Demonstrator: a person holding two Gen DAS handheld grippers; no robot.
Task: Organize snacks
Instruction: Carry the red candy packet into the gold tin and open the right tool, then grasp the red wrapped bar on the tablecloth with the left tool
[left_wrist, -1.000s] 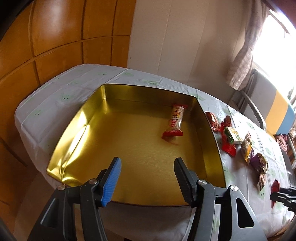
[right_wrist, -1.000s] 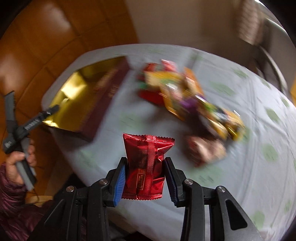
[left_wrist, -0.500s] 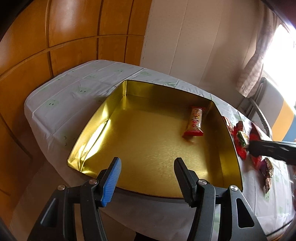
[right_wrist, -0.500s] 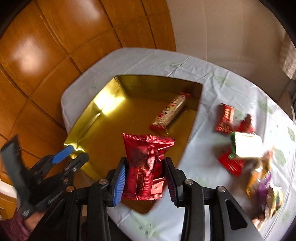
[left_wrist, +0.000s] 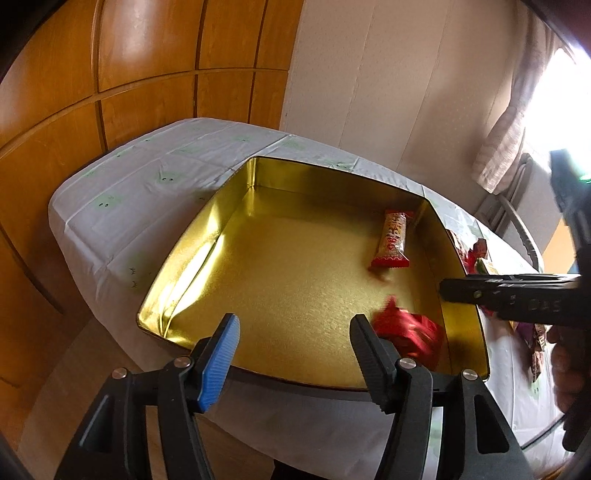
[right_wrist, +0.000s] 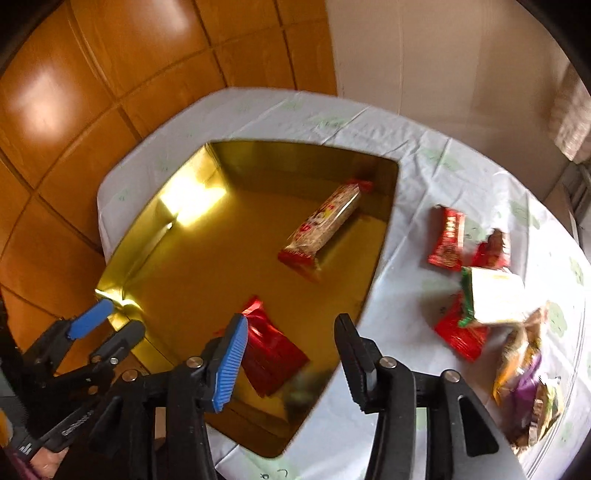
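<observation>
A gold tin box sits on the white tablecloth. Inside it lie a long red and beige snack bar and a shiny red packet, blurred, near the front right corner. My left gripper is open and empty at the box's near rim. My right gripper is open and empty above the box's front corner, just over the red packet. It shows from the side in the left wrist view. The left gripper shows at the lower left of the right wrist view.
Several loose snacks lie on the cloth right of the box: a red bar, a white and green pack, a red packet and a pile of wrappers. Wood panelling and a curtain stand behind the table.
My right gripper opened and let go of the red packet, which dropped into the gold box. The left gripper has drifted back a little and stayed open.
</observation>
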